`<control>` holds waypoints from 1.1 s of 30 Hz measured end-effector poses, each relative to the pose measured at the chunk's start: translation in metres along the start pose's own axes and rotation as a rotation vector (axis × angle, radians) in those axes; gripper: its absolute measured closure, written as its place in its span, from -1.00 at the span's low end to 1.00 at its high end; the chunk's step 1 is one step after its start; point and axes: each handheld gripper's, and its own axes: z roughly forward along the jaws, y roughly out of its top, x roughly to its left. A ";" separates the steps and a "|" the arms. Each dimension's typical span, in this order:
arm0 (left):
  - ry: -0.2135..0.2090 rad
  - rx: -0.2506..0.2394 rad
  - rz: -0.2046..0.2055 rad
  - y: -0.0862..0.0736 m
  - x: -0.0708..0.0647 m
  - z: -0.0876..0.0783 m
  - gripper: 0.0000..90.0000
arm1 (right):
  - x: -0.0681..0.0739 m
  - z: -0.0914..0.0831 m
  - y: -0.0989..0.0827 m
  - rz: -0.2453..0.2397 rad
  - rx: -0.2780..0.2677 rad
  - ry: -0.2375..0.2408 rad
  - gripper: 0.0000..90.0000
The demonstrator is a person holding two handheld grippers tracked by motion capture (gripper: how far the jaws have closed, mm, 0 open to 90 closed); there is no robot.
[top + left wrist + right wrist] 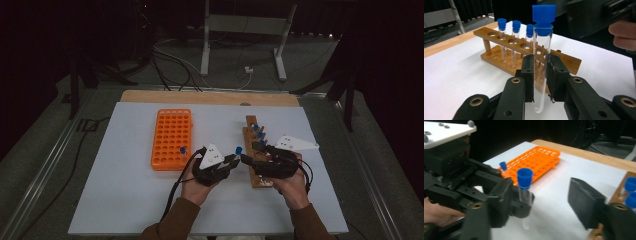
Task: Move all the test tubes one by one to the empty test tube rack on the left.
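My left gripper (541, 75) is shut on an upright glass test tube (541, 45) with a blue cap (544, 15), held by its lower half just above the white table. From above, this gripper (233, 161) sits mid-table with the cap (239, 149) showing at its tip. My right gripper (251, 153) faces it from the right, open. Its jaws (541, 202) stand wide apart on either side of the held tube (525, 192) without touching it. A wooden rack (248, 135) behind holds three blue-capped tubes (502, 37).
An orange rack (171, 137) with many holes lies to the left, with one blue-capped tube (183, 150) at its near right corner. The white sheet (125, 200) covers the table; bare wood (210, 96) shows at the far edge. Cables and a stand lie on the floor beyond.
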 end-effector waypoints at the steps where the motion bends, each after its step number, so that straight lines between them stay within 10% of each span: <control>1: 0.004 -0.002 -0.003 0.000 0.001 -0.001 0.73 | -0.001 -0.001 0.000 0.003 -0.004 -0.009 -0.38; 16: 0.038 -0.043 -0.044 -0.001 0.015 -0.026 0.73 | -0.017 -0.013 -0.001 0.007 -0.055 -0.109 -0.93; 33: 0.116 -0.058 -0.093 -0.017 0.039 -0.069 0.73 | -0.027 -0.018 -0.006 0.024 -0.060 -0.161 -1.00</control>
